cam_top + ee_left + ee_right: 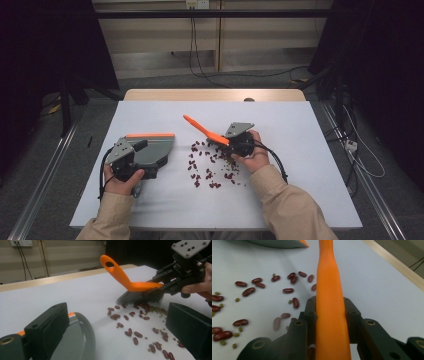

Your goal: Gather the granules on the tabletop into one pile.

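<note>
Clamping the orange brush [329, 315] between closed jaws, the right gripper [235, 142] sets its bristles among scattered kidney beans [210, 167].

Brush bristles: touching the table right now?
Touching. Left gripper view shows the brush bristles pressed flat on the table among the beans, no gap beneath.

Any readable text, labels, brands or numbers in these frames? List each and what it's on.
None: no readable text in any view.
Orange brush: no marking visible.
Grey dustpan: no label visible.
Grey plate on the right gripper: screw holes, no lettering.
Wall sockets: too small to tell whether they carry print.
</note>
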